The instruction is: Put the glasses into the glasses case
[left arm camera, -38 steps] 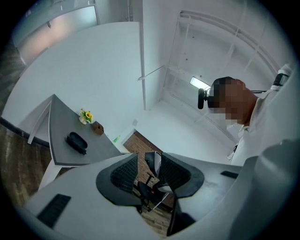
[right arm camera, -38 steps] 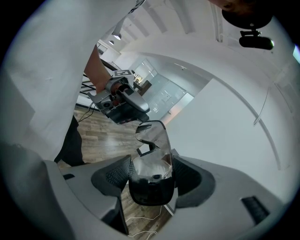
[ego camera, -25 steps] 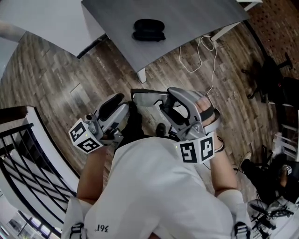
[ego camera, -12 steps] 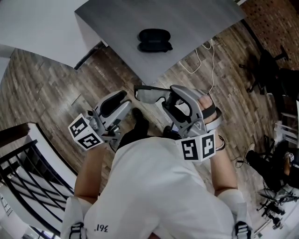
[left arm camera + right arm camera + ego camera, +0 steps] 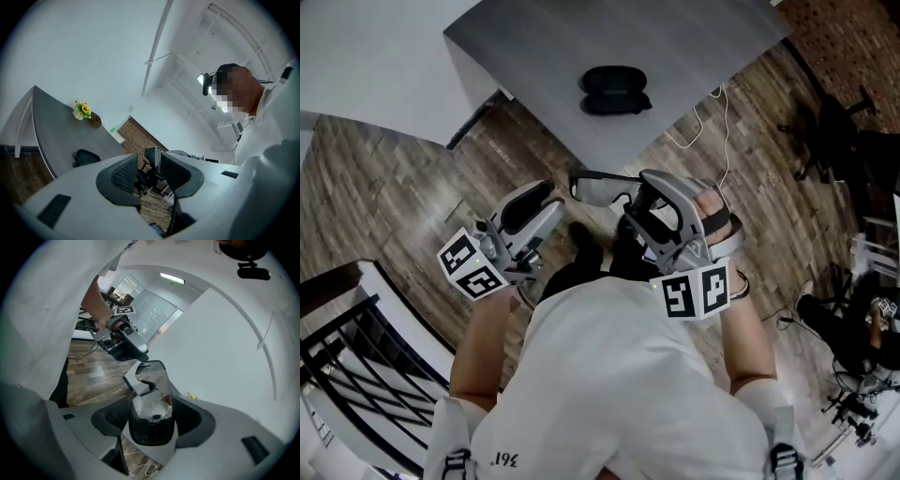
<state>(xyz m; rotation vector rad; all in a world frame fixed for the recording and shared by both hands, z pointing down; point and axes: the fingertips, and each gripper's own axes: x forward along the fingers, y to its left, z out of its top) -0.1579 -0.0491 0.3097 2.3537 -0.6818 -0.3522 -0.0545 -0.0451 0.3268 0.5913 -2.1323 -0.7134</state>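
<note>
The black glasses case (image 5: 616, 90) lies shut on the grey table (image 5: 694, 42) ahead of me; the left gripper view shows the case (image 5: 86, 156) near that table's (image 5: 51, 131) near edge. My right gripper (image 5: 636, 199) is shut on the dark-framed glasses (image 5: 598, 187), which stick out to the left over the wooden floor, short of the table. In the right gripper view the glasses (image 5: 151, 380) sit folded between the pads of the right gripper (image 5: 150, 417). The left gripper (image 5: 536, 208) is beside it, jaws a little apart around nothing (image 5: 145, 171).
A white cable (image 5: 712, 112) trails on the floor by the table's corner. A black stair railing (image 5: 356, 375) runs at the lower left. Dark chairs and gear (image 5: 839, 131) crowd the right side. A small pot of yellow flowers (image 5: 82, 111) stands on the table.
The table and case have come nearer and lower in the head view as the person steps toward them. Both grippers keep their pose, the glasses still held.
</note>
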